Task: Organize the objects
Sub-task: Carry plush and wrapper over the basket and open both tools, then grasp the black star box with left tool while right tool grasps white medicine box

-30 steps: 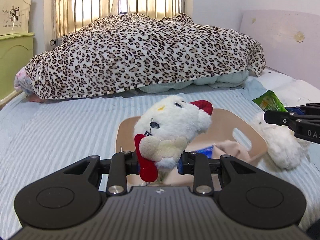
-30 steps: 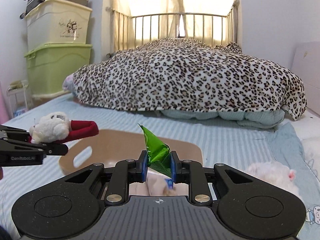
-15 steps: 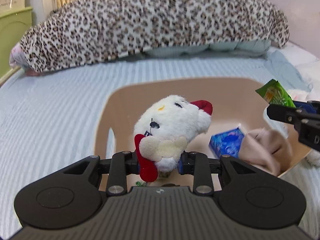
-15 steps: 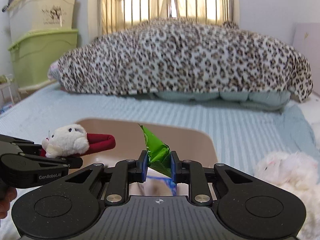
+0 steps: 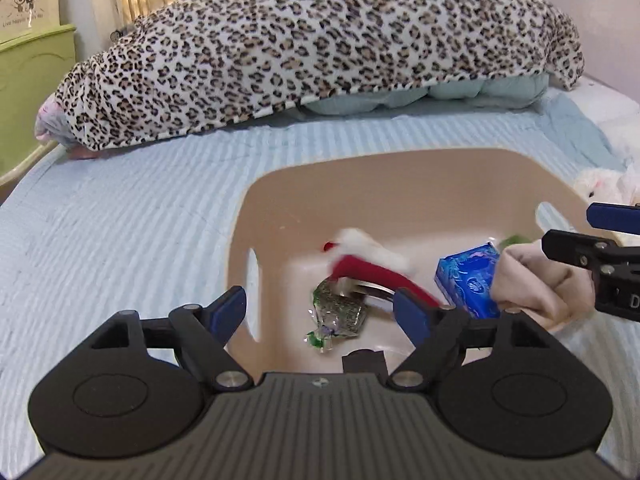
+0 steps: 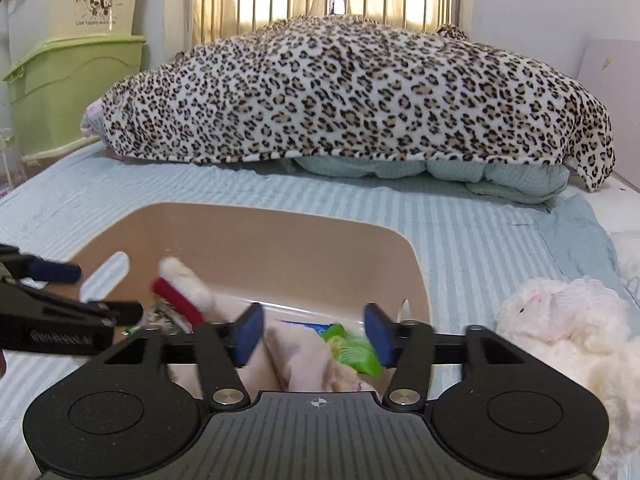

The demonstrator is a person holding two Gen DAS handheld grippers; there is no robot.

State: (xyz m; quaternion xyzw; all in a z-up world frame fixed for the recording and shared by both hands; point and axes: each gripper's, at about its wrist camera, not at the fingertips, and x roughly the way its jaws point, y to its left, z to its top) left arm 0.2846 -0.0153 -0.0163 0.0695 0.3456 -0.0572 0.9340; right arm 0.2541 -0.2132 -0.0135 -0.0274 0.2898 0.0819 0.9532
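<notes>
Hovering over one beige plastic bin [image 5: 400, 184] on a striped blue bedspread [image 5: 120, 220], the left gripper [image 5: 320, 312] and right gripper [image 6: 312, 336] both hang with jaws spread apart, gripping nothing. Inside the bin, left to right: one white plush toy [image 5: 368, 254] with red trim, motion-blurred; one crinkled foil wrapper [image 5: 338, 312]; one blue packet [image 5: 468, 280]; one beige cloth [image 5: 536, 280]; one green snack bag [image 6: 352, 346], blurred. A second, fluffy white plush [image 6: 560, 320] lies on the bedspread just outside the bin's right wall.
</notes>
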